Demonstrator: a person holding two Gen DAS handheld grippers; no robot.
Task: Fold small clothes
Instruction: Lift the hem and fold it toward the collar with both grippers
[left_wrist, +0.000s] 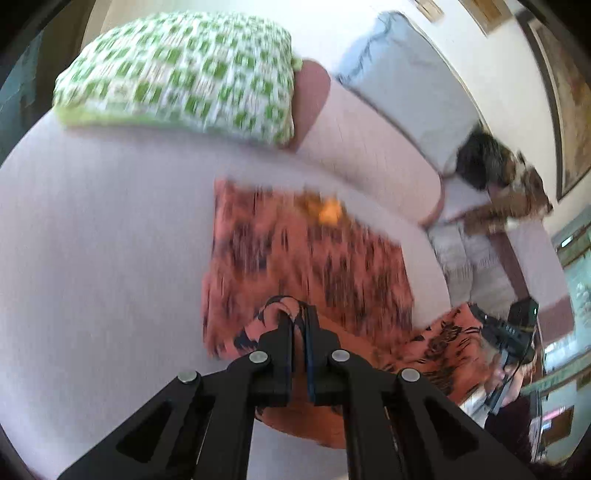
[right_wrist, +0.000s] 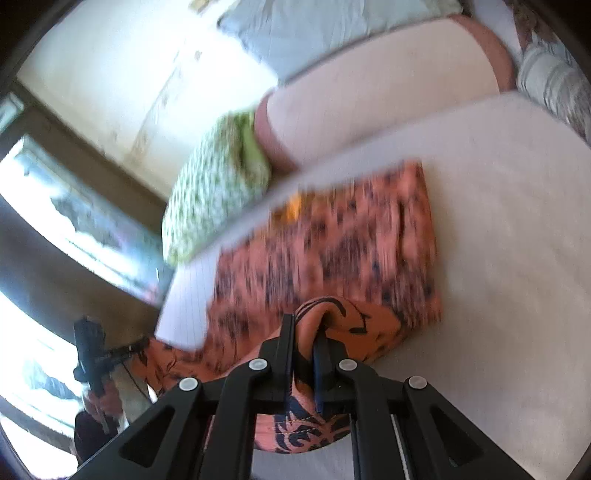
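An orange garment with dark tiger-like print (left_wrist: 306, 258) lies spread on a pale lilac bed sheet (left_wrist: 103, 236); it also shows in the right wrist view (right_wrist: 332, 251). My left gripper (left_wrist: 297, 317) is shut on a bunched edge of the garment at its near side. My right gripper (right_wrist: 308, 328) is shut on another bunched edge of the same garment. The other hand-held gripper shows at the right edge of the left view (left_wrist: 509, 332) and at the lower left of the right view (right_wrist: 90, 350). Both views are motion-blurred.
A green-and-white checked pillow (left_wrist: 177, 70) and a pale blue pillow (left_wrist: 406, 85) lie at the head of the bed, with a pink bolster (left_wrist: 369, 147) between. Folded pale clothes (left_wrist: 469, 258) and a brown patterned item (left_wrist: 502, 177) lie right. A window (right_wrist: 48, 240) is left.
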